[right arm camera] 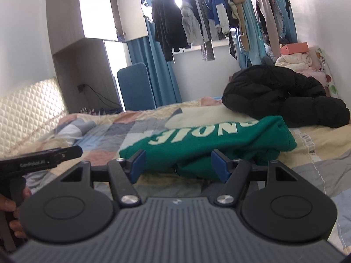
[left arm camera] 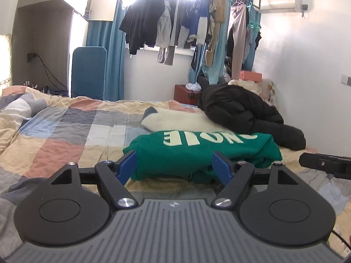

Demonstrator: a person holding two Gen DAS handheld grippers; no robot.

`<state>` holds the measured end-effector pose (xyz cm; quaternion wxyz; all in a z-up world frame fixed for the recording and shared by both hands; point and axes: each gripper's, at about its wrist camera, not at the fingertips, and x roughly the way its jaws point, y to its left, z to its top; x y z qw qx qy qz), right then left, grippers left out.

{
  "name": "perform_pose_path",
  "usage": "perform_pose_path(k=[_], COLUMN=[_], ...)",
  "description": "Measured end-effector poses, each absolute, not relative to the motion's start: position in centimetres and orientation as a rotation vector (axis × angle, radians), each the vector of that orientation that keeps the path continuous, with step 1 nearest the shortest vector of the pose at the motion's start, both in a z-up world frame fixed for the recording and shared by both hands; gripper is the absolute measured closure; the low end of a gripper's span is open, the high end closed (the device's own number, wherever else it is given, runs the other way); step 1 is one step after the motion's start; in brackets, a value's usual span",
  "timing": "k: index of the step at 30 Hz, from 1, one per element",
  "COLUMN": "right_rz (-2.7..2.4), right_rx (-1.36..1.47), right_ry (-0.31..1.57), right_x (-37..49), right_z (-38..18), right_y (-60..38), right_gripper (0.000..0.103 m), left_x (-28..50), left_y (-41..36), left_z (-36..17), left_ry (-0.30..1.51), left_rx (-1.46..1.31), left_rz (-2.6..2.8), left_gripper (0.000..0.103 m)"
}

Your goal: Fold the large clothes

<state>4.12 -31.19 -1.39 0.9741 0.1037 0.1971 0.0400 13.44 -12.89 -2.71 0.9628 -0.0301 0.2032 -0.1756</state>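
Sweatshirt (left arm camera: 197,151), green with pale lettering, is being seen folded into a compact bundle on the patchwork bedspread (left arm camera: 72,131), toward the near edge of the bed. The left gripper (left arm camera: 174,164) is being held low and level just before the bundle's near edge, its blue pads (left arm camera: 126,166) spread wide with nothing between them. The right gripper (right arm camera: 179,164) is being held in the same low, forward-pointing pose beside it, jaws likewise wide and empty, the bundle lying just beyond its fingertips. Whether either is being pressed against the cloth cannot be told. A cream garment (left arm camera: 175,120) and a black puffer jacket (left arm camera: 241,111) are being left lying behind the sweatshirt, toward the bed's far right corner.
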Motion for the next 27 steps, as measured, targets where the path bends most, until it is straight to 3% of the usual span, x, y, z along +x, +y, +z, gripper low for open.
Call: perform_pose_path(k=[27], right_rz=[0.041], right_rx=[0.151], right_ry=[0.475], right_x=[4.1], right_z=[-3.0], right_y=[-30.6], right_gripper=[0.034], left_x=[14.2], left_y=[-13.8], left_z=[-3.7], left_ry=[0.425], left_rx=[-0.048], left_rz=[-0.348], left_gripper=[0.018])
